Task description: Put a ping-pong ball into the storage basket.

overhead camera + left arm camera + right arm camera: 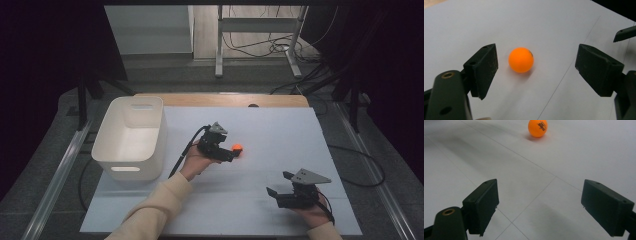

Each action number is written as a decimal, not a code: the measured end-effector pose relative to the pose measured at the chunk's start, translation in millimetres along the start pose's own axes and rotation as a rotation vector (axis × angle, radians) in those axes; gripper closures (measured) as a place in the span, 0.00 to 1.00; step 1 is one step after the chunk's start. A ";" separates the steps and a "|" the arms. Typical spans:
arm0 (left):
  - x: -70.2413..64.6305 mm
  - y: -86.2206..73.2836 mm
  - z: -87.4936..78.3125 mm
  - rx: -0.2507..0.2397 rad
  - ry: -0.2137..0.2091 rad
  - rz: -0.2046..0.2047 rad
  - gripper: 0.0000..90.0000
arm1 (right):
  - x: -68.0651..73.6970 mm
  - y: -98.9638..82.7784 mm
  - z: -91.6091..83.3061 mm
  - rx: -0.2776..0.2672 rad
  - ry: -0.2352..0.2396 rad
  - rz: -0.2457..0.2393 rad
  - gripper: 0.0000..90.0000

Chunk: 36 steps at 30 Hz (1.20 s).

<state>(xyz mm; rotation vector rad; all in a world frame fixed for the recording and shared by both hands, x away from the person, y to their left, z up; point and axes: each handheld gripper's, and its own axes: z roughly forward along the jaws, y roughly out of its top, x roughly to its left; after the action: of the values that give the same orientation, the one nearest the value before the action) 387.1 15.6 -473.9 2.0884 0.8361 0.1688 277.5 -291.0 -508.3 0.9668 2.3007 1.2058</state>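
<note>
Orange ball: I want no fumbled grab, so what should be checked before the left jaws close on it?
1. Left gripper jaws open wider than the ball: ok.
2. Ball between the jaws: ok in the left gripper view, though it sits nearer the left jaw and a little ahead of both.
3. Ball untouched and resting on the white sheet: ok, gaps show on both sides.
4. Right gripper away from the ball: ok, it is held apart, jaws open, nothing between them.
5. Bin ready to receive: ok, it stands upright and looks empty.
6. Jaws low enough to grip at the ball's middle: cannot tell.
</note>
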 end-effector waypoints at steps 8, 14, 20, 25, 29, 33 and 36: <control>4.3 -0.4 13.5 0.035 0.022 -0.003 0.21 | -0.2 -0.1 -0.1 0.000 -0.001 -0.002 0.17; 6.4 1.7 20.8 0.055 0.034 -0.001 0.21 | -0.2 -0.1 -0.3 0.000 -0.001 -0.003 0.17; 9.0 3.2 27.4 0.065 0.045 -0.010 0.20 | 0.0 -0.1 -0.4 -0.001 0.000 -0.006 0.17; 11.1 2.6 31.0 0.073 0.052 -0.015 0.20 | -0.2 -0.2 -0.5 -0.002 0.001 -0.006 0.17; 13.6 2.4 35.0 0.080 0.059 -0.022 0.20 | -0.2 -0.3 -0.2 0.000 0.000 -0.006 0.17; 15.5 2.7 36.6 0.085 0.065 -0.023 0.20 | 0.0 -0.3 -0.1 0.001 -0.001 -0.006 0.17; 17.7 2.6 39.0 0.085 0.071 -0.028 0.20 | 0.1 -0.3 0.1 0.002 -0.001 -0.006 0.17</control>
<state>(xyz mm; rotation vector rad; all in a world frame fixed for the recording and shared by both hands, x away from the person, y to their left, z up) 417.6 -0.7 -499.3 2.1591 0.9293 0.1964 277.4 -291.0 -508.6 0.9603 2.3032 1.2007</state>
